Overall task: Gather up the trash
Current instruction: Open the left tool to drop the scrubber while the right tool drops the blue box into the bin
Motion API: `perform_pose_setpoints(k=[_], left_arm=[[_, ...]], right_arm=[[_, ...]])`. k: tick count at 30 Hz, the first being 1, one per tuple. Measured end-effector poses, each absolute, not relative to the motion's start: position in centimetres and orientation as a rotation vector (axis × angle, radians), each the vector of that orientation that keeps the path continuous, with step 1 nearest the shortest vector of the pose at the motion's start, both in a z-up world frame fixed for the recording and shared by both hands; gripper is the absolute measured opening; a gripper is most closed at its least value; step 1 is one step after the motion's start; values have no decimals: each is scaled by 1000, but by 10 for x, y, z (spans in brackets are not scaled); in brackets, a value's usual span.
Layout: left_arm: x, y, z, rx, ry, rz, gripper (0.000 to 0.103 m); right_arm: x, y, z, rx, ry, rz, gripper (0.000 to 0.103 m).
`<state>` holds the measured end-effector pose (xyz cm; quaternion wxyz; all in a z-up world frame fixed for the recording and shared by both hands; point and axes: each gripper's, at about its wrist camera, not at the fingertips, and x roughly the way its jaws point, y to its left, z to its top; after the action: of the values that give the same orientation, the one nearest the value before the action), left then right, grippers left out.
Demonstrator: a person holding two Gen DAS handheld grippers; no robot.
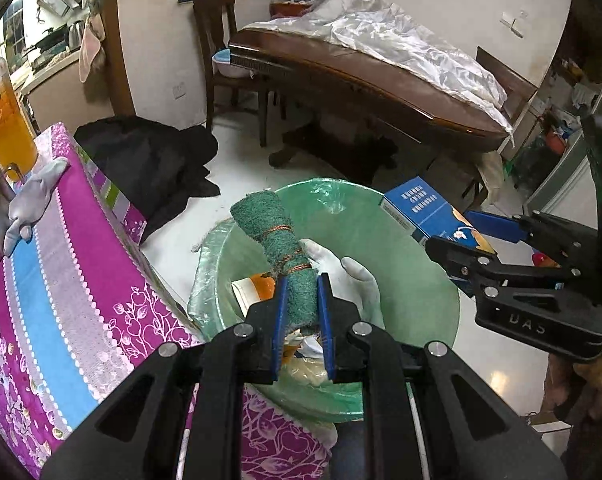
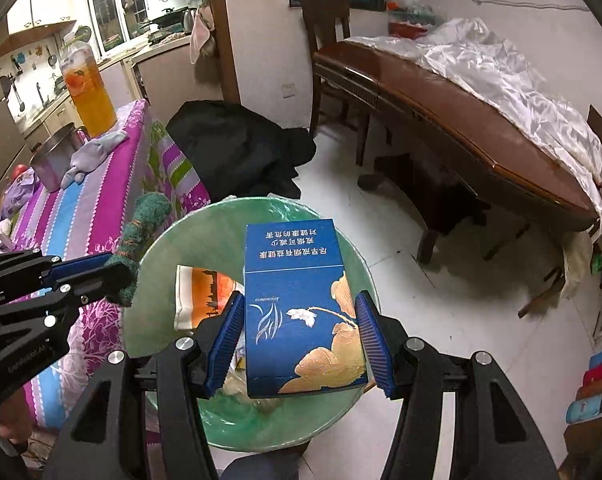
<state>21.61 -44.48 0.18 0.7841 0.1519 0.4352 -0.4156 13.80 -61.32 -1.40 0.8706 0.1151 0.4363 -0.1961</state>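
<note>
Two hand-held grippers hang over the green-lined trash bin (image 2: pixel 341 256), which sits on the floor just beside the worktop (image 1: pixel 61 248) with its striped purple cloth. Right hand-held gripper (image 2: pixel 301 332) is clamped on a blue carton (image 2: pixel 297 304), tilted above the bin's mouth. Left hand-held gripper (image 1: pixel 303 308), nearly closed, pinches a rolled green scouring pad (image 1: pixel 281 240) bound with copper wire, poking forward past its fingertips over the bin. Below it, a pale glove (image 1: pixel 353 280) lies inside among the trash.
</note>
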Motion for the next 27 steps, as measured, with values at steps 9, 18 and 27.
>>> perform_pose_setpoints(k=[9,18,27], left_arm=[[219,-452,-3,342,953,-884,14],[227,-447,-9,341,964,-853,14],[226,-450,-10,344,958,-849,16]], right_arm=[[142,-612,-16,231,913,-417,58],[141,-625,-24,247,924,-440,58],[141,-627,-27,243,920,-446,58]])
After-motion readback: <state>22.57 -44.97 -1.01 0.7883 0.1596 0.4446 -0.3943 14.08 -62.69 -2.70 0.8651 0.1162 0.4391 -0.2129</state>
